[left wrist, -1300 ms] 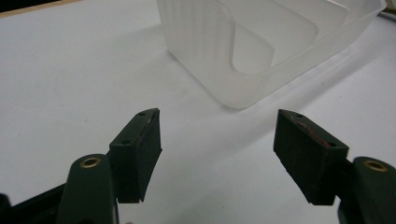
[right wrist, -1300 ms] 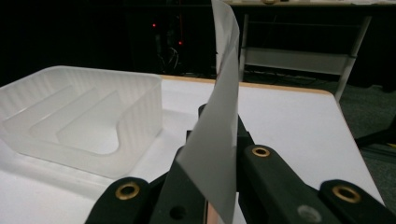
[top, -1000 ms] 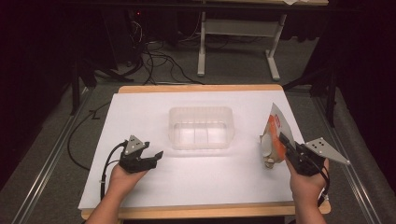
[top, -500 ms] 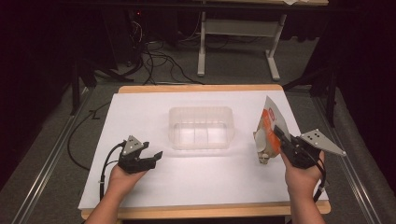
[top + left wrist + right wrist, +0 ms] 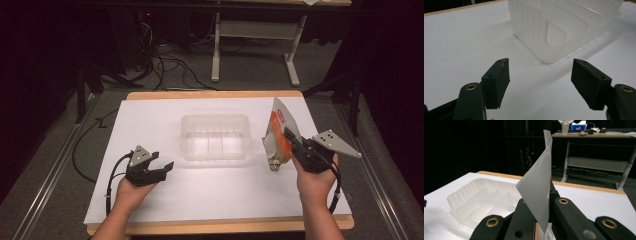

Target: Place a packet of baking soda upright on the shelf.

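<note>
A clear plastic tray (image 5: pixel 215 136) with ribbed dividers sits in the middle of the white table top (image 5: pixel 160 120); its near corner (image 5: pixel 554 32) shows ahead of the left jaws, and it lies low and left (image 5: pixel 484 202) in the right gripper view. My right gripper (image 5: pixel 292 142) is shut on an orange and white snack bag (image 5: pixel 278 137), held upright off the table just right of the tray. The bag's silvery edge (image 5: pixel 539 192) rises between the right jaws. My left gripper (image 5: pixel 162 169) rests open on the table, left of the tray, with nothing between its pads (image 5: pixel 499 80).
The table's wooden edge (image 5: pixel 215 94) runs along the far side. Beyond it stand a desk frame (image 5: pixel 255 45) and loose cables (image 5: pixel 165 65) on the floor. White surface lies free in front of the tray and between the two hands.
My right gripper has lifted the bag off the table and carried it slightly left toward the tray. The left gripper has stayed where it was.
</note>
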Action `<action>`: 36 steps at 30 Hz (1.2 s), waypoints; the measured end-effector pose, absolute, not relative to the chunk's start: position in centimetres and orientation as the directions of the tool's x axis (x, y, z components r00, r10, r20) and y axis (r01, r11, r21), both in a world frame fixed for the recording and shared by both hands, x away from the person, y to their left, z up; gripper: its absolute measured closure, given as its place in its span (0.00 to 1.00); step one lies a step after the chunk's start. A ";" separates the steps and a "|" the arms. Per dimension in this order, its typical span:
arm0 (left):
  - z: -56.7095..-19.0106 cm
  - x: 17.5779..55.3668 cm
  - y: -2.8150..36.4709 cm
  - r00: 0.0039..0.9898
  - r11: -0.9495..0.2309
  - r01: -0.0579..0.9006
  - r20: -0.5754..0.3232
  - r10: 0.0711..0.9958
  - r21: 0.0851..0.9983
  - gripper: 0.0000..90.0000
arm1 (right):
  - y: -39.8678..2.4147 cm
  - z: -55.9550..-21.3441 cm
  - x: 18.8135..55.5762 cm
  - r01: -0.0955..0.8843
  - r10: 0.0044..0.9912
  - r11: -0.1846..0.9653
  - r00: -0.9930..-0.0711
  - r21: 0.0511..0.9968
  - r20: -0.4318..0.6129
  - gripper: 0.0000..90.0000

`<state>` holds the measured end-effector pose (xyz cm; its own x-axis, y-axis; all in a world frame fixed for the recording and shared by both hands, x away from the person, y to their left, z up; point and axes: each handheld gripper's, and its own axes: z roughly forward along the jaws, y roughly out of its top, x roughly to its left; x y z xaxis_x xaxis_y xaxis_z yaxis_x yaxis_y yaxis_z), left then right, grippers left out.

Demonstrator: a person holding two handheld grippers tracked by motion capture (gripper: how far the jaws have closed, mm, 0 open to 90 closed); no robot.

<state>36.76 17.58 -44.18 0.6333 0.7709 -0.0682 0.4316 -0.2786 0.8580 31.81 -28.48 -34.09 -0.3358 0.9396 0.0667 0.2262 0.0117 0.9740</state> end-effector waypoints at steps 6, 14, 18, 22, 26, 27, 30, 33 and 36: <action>-44.2 36.8 17.5 0.635 -0.275 0.433 -0.075 0.769 0.858 0.35 | -27.7 -33.3 32.1 0.209 0.936 0.017 -0.347 0.978 0.058 1.00; -44.1 36.8 17.5 0.636 -0.273 0.432 -0.075 0.768 0.859 0.35 | -27.1 -31.0 32.4 0.178 0.934 0.033 -0.356 0.983 0.033 1.00; -44.2 36.8 17.4 0.637 -0.278 0.434 -0.074 0.767 0.857 0.35 | -26.5 -29.5 32.6 0.144 0.929 0.035 -0.369 0.989 0.021 1.00; -44.2 36.7 17.5 0.637 -0.275 0.435 -0.077 0.767 0.858 0.35 | -26.1 -28.9 32.8 0.134 0.926 0.031 -0.378 0.990 0.022 1.00; -44.1 36.7 17.6 0.638 -0.268 0.432 -0.082 0.765 0.861 0.35 | -25.2 -28.3 33.0 0.121 0.919 0.041 -0.393 0.992 0.010 1.00; -44.1 36.8 17.6 0.637 -0.265 0.435 -0.086 0.766 0.860 0.35 | -25.0 -28.1 33.1 0.118 0.918 0.042 -0.397 0.992 0.008 1.00; -44.1 36.8 17.6 0.635 -0.267 0.441 -0.088 0.767 0.857 0.35 | -23.7 -28.0 33.6 0.115 0.907 0.037 -0.420 0.993 0.015 1.00; -44.1 36.6 17.6 0.637 -0.268 0.436 -0.085 0.766 0.859 0.35 | -23.1 -27.9 33.9 0.116 0.903 0.041 -0.430 0.992 0.013 1.00; -44.0 36.6 17.7 0.640 -0.275 0.432 -0.078 0.764 0.859 0.35 | -22.2 -28.0 34.4 0.119 0.899 0.047 -0.439 0.992 0.010 1.00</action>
<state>36.55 17.65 -44.01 0.6402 0.7643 -0.0777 0.4320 -0.2746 0.8590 34.40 -22.16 -28.00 -0.4386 0.8986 0.0098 0.1190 0.0472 0.9918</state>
